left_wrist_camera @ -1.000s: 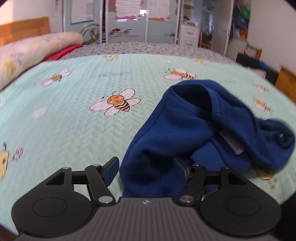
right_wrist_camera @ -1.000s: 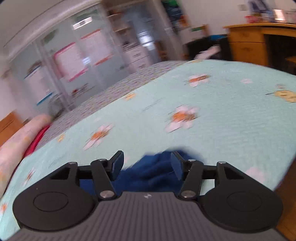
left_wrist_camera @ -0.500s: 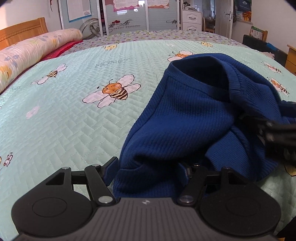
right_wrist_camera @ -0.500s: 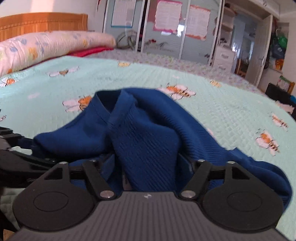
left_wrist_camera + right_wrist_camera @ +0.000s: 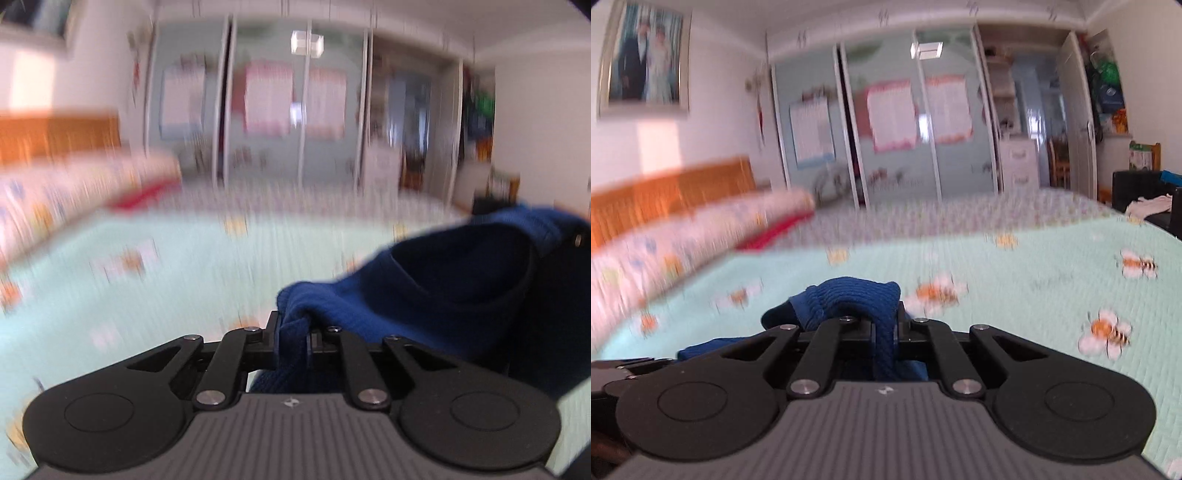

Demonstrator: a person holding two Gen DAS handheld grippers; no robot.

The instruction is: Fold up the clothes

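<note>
Your left tongs [image 5: 293, 334] are clenched on a bunched fold of the blue knit sweater [image 5: 424, 295]; the jaws have just been closing, and the cloth sits pinched between them. From that pinch the sweater spreads rightward in the left wrist view, its dark opening gaping toward the camera, and runs to the frame's right edge, where black hardware with a small screw shows against it. Whether that hardware is your other tool, can't tell for sure.

Your right tongs [image 5: 886, 332] are also clenched on the sweater [image 5: 849, 295]; jaws have just been closing here too, with a thick ribbed roll of blue fabric humped over and between the fingers. More blue cloth trails left of the tongs toward black linkage at the lower left edge of the right wrist view.

Sweater is held off the bed [image 5: 1034, 266] at both pinch points; how much of it still touches the bedspread, can't tell. The bedspread is pale mint, quilted, printed with bees [image 5: 1106, 332].

Background: wooden headboard [image 5: 672, 195] at left, a long floral bolster [image 5: 683, 240] along it, a red item just beside the bolster's far end. Sliding wardrobe doors [image 5: 886, 122] with posters stand beyond the bed. A framed portrait [image 5: 644, 61] hangs on the left wall. The left wrist view is heavily blurred.
</note>
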